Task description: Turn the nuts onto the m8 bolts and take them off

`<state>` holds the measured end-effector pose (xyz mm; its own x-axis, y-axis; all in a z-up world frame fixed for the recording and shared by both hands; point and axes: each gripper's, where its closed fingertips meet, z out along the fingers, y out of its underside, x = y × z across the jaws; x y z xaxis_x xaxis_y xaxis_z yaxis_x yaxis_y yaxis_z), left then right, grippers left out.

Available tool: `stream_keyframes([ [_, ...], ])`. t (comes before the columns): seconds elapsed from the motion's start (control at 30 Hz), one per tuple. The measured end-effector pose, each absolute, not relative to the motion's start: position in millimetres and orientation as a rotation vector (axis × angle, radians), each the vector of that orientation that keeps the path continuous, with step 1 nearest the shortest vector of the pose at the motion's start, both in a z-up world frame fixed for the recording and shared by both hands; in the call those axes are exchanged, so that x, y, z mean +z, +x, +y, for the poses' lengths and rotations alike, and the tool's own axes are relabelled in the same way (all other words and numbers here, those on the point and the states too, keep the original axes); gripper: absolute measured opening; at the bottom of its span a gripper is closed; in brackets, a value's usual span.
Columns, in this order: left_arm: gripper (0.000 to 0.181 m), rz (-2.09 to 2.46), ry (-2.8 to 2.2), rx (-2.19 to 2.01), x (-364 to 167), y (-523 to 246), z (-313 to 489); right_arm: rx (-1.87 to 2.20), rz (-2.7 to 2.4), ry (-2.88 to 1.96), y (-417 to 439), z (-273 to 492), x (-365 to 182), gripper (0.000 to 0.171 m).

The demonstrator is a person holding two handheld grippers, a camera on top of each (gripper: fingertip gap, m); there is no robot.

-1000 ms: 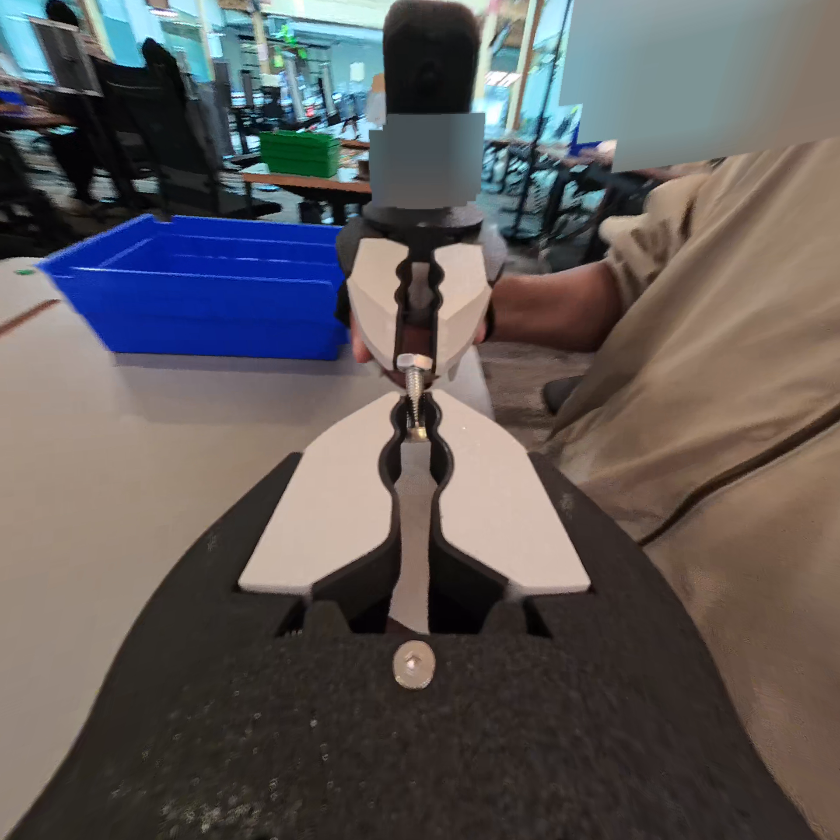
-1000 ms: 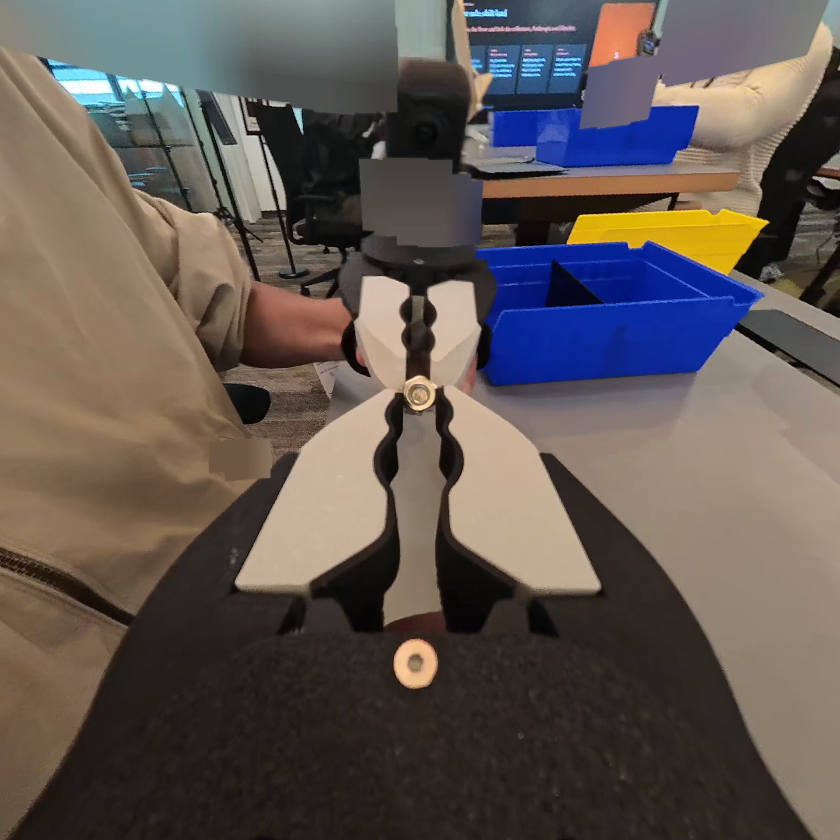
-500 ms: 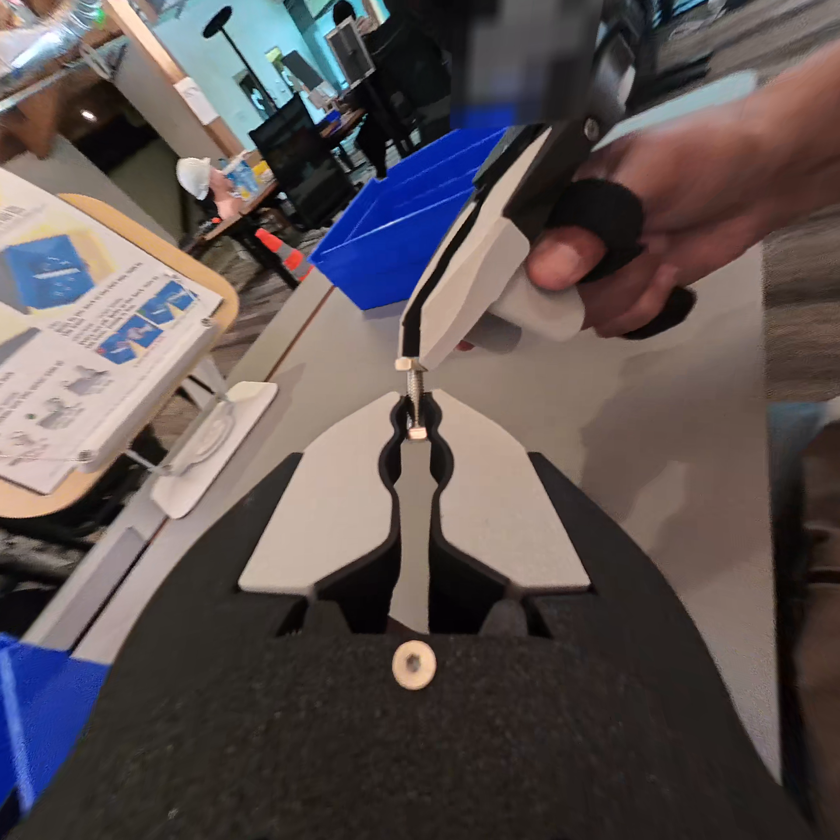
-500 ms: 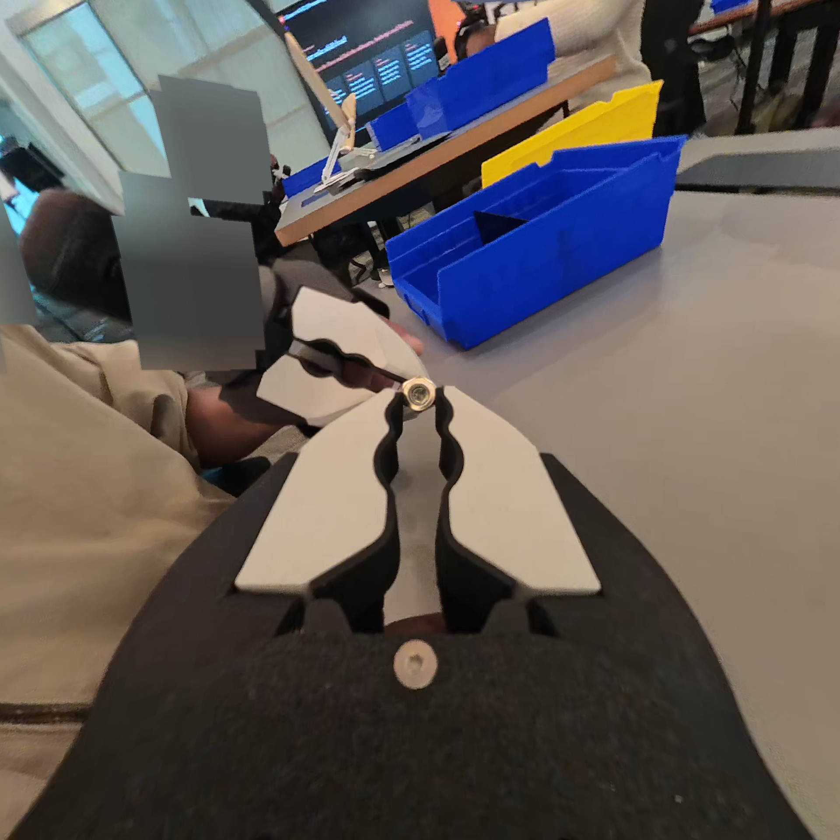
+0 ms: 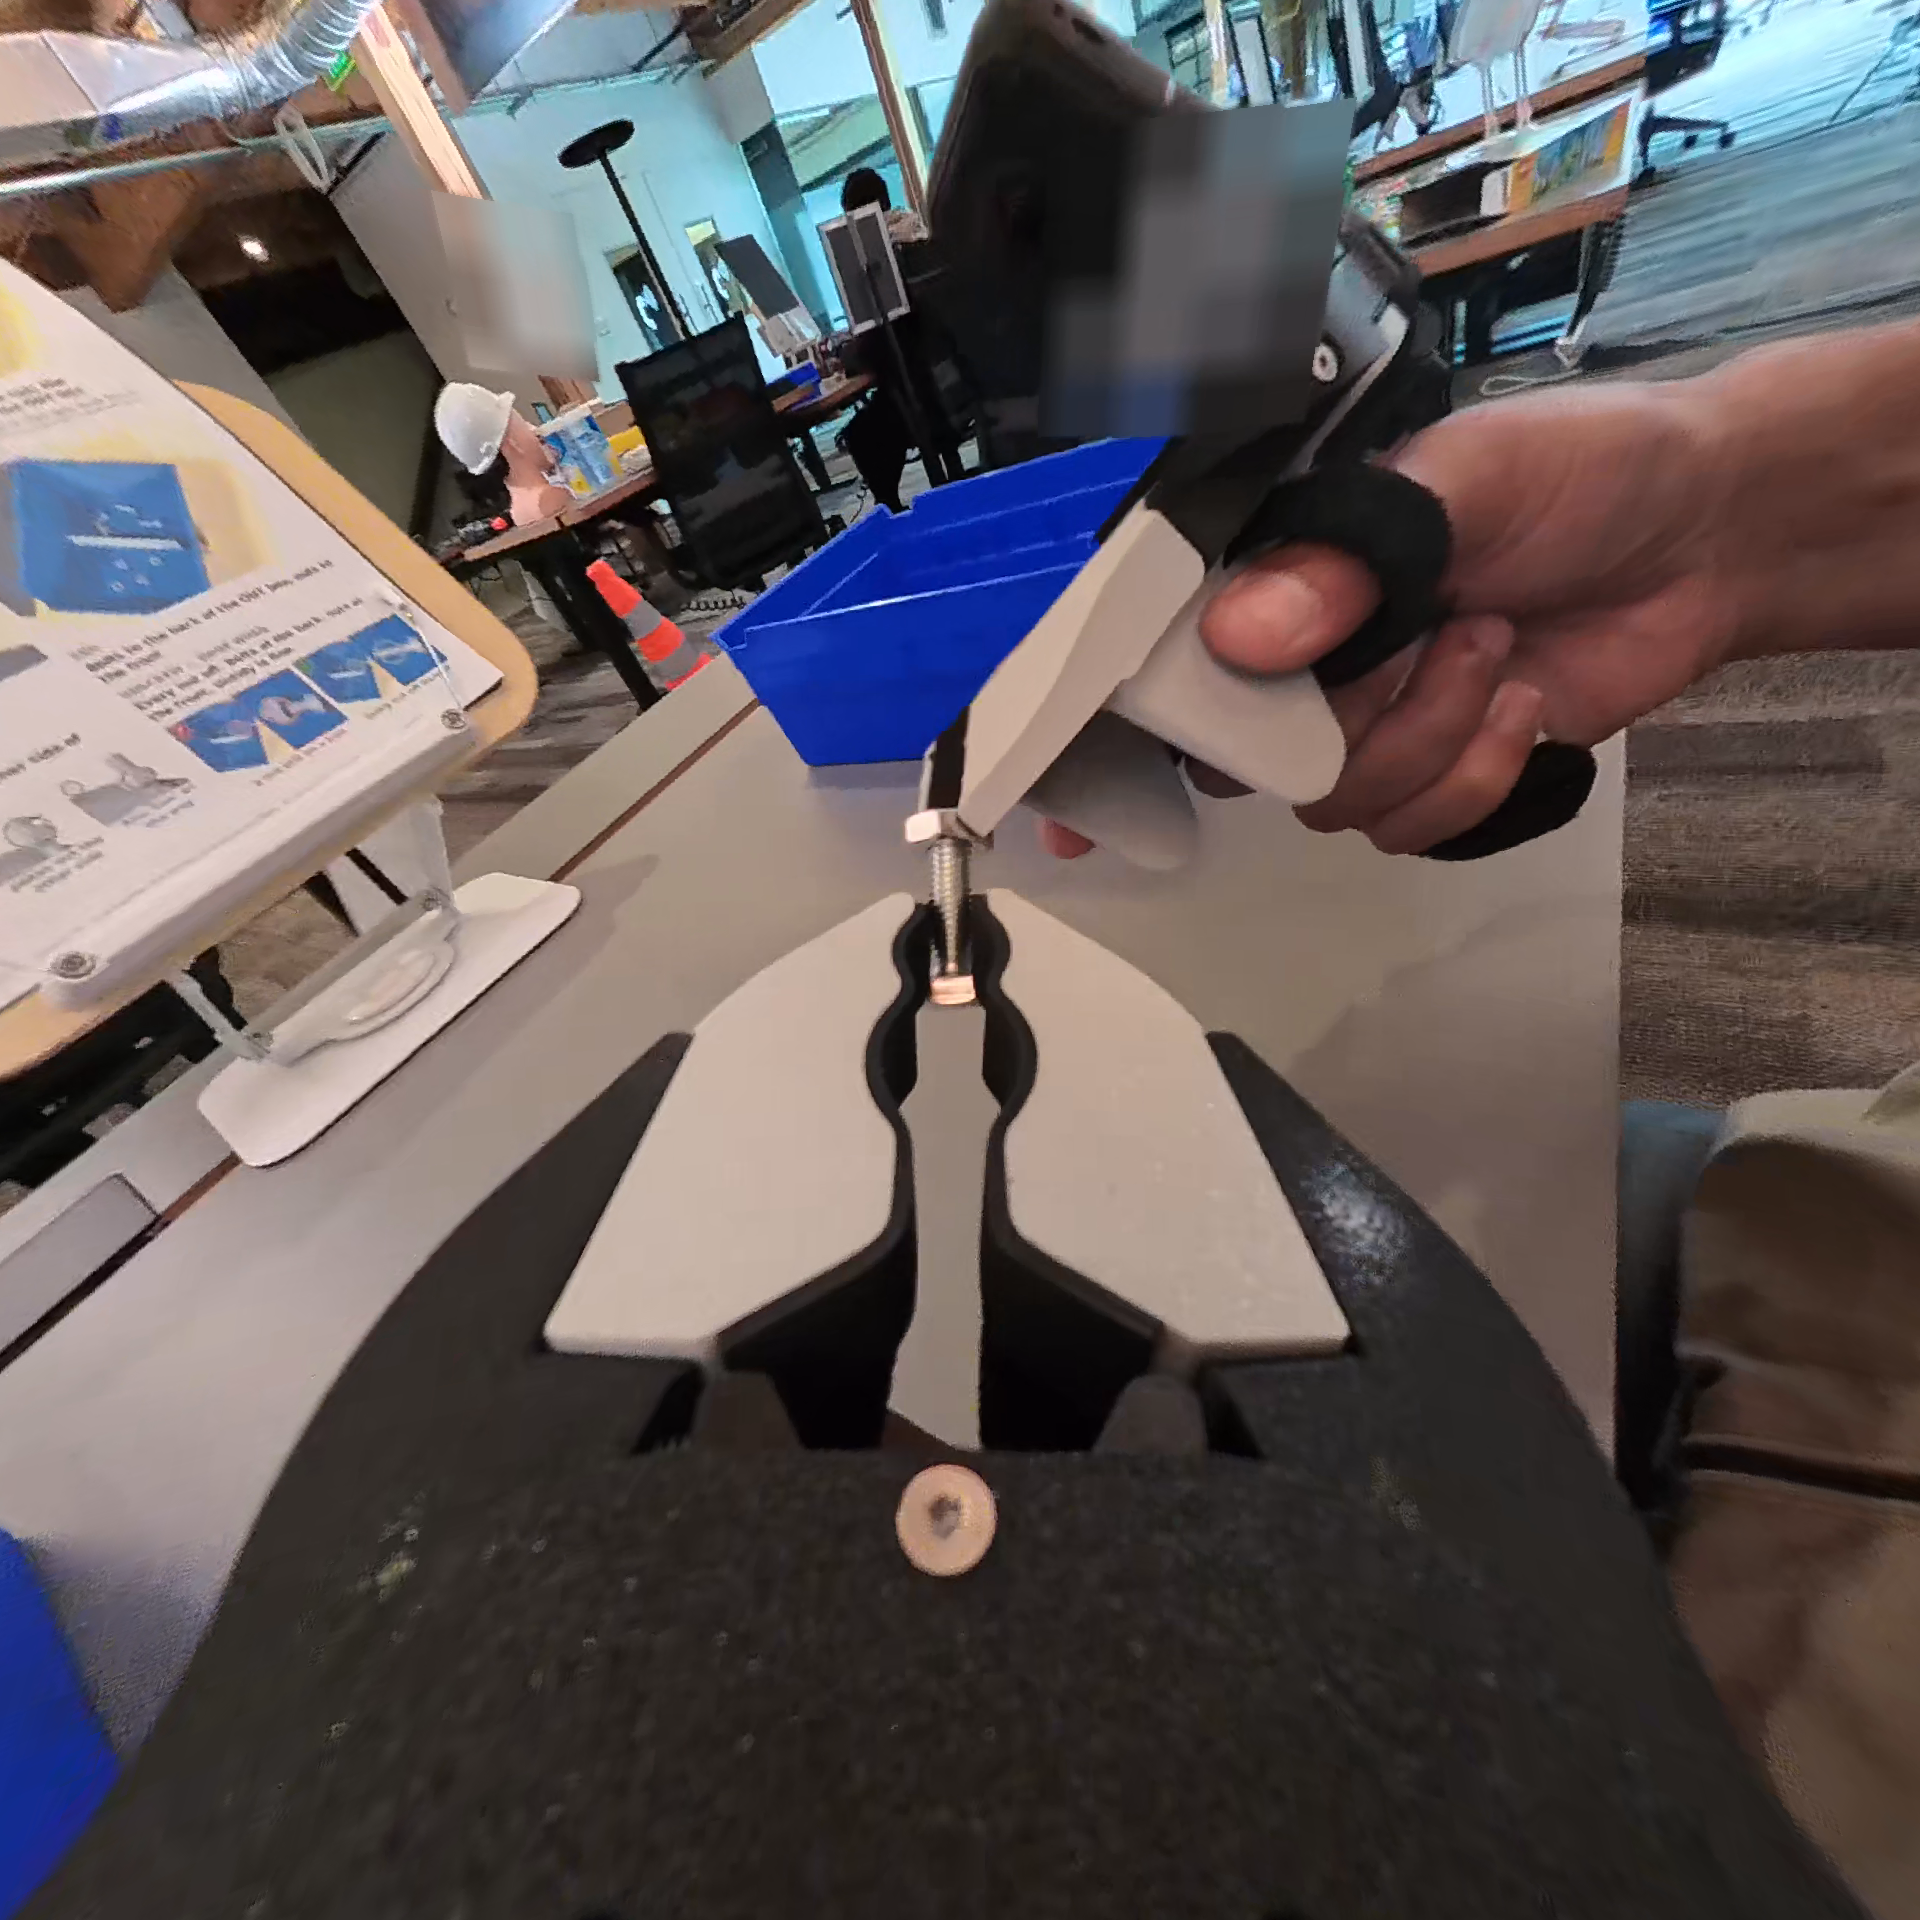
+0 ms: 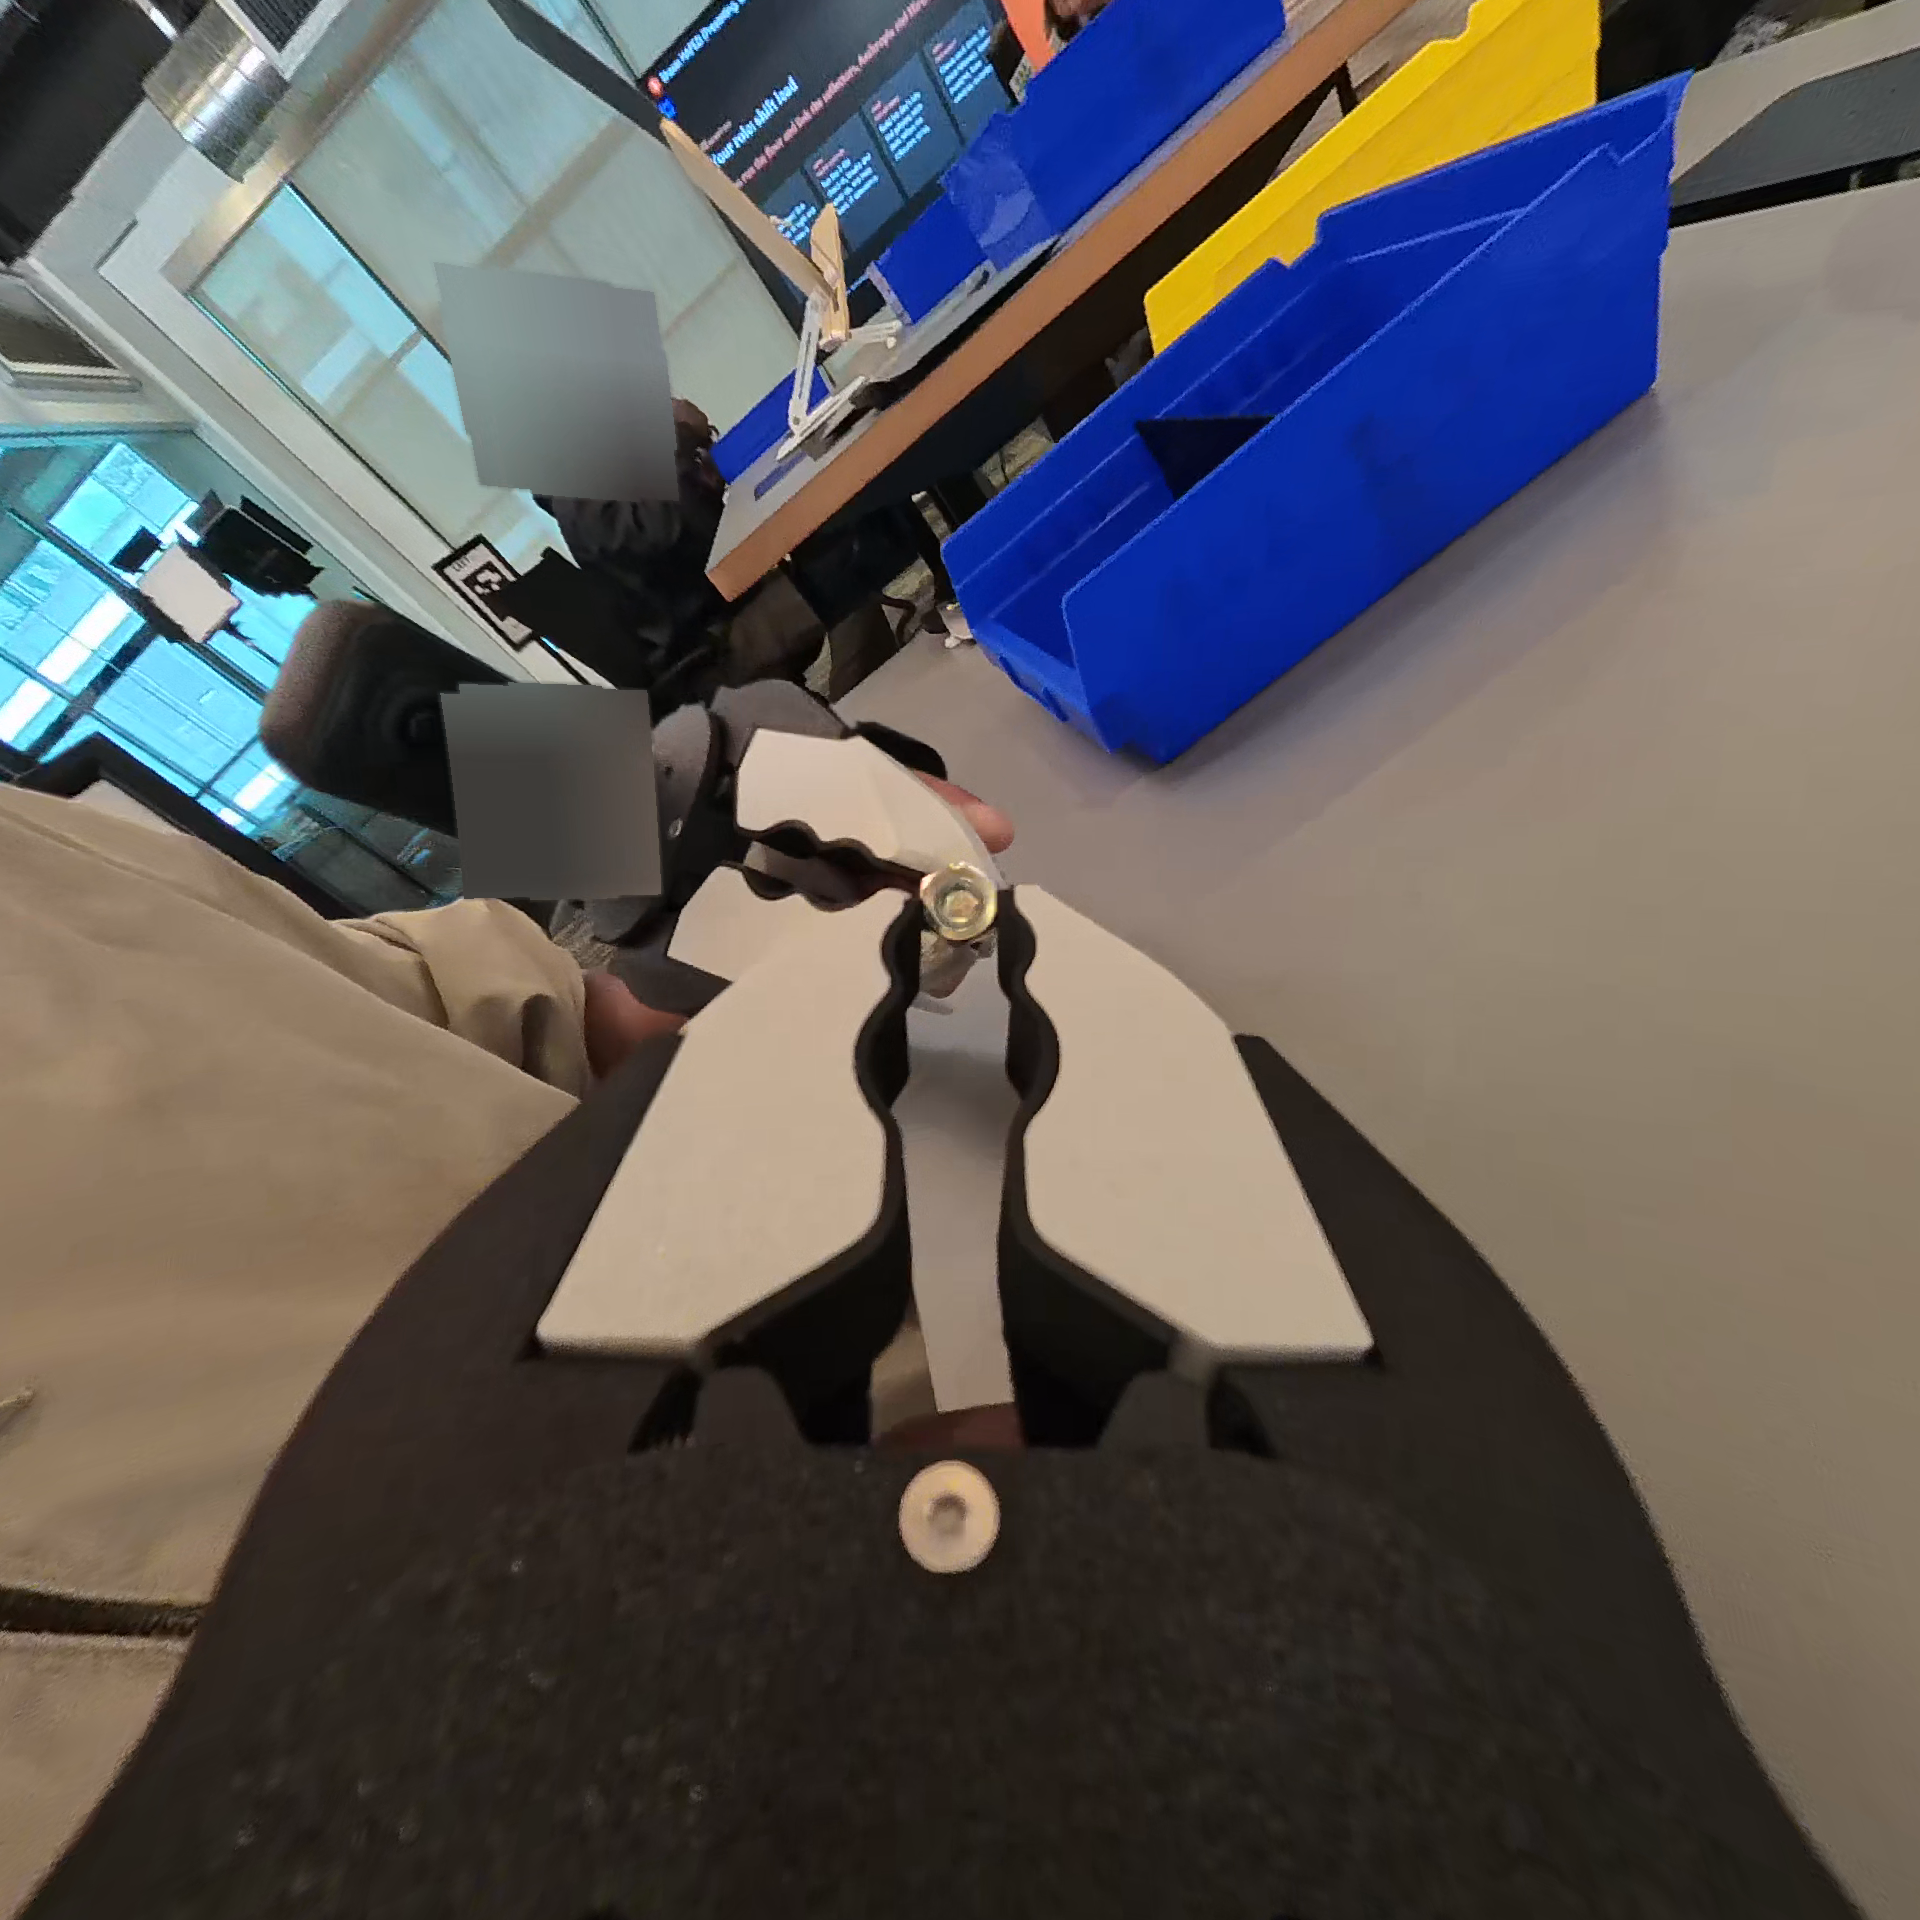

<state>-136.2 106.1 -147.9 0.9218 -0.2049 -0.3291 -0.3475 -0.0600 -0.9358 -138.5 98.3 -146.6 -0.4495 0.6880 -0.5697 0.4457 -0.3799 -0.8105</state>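
Left gripper clamped on bolt, steadying it; right gripper pinches nut at far end for turning.

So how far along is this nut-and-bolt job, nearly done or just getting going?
Midway through one bolt, as far as the pictures tell. Done: the nut sits at the tip of the bolt. In hand: the left gripper clamps the bolt near its head while the right gripper pinches the nut, both held above the table. Whether it is being wound on or off cannot be told.
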Motion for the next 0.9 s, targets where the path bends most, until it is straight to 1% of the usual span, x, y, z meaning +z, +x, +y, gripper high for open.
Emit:
stream_keyframes([
  [0.1, 0.007, 0.421, -1.620, 0.241, -146.5, -142.1, 108.2, 1.937, -1.611, -1.582, -141.8, 98.7, -144.9, 0.014],
  [0.23, 0.007, 0.454, -1.590, 0.625, -145.0, -146.1, 108.1, 1.898, -1.558, -1.641, -145.4, 101.3, -145.2, 0.014],
  [0.37, 0.007, 0.458, -1.604, 0.755, -148.3, -148.2, 109.3, 1.930, -1.415, -1.793, -148.4, 104.5, -149.7, 0.014],
  [0.57, 0.007, 0.428, -1.665, 0.620, -156.5, -147.6, 111.2, 1.906, -1.380, -1.879, -149.1, 107.5, -157.2, 0.014],
  [0.73, 0.007, 0.431, -1.685, 0.692, -161.1, -153.1, 114.3, 1.921, -1.357, -1.941, -152.8, 108.9, -161.8, 0.016],
  [0.8, 0.007, 0.428, -1.702, 0.714, -163.0, -158.6, 113.9, 1.971, -1.358, -1.966, -152.8, 104.8, -165.3, 0.015],
  [0.83, 0.007, 0.419, -1.704, 0.716, -162.8, -161.3, 113.9, 2.024, -1.359, -1.967, -151.9, 100.3, -165.1, 0.010],
  [0.9, 0.007, 0.435, -1.709, 0.693, -164.3, -159.9, 113.2, 2.085, -1.328, -1.950, -152.3, 98.1, -161.8, 0.006],
])
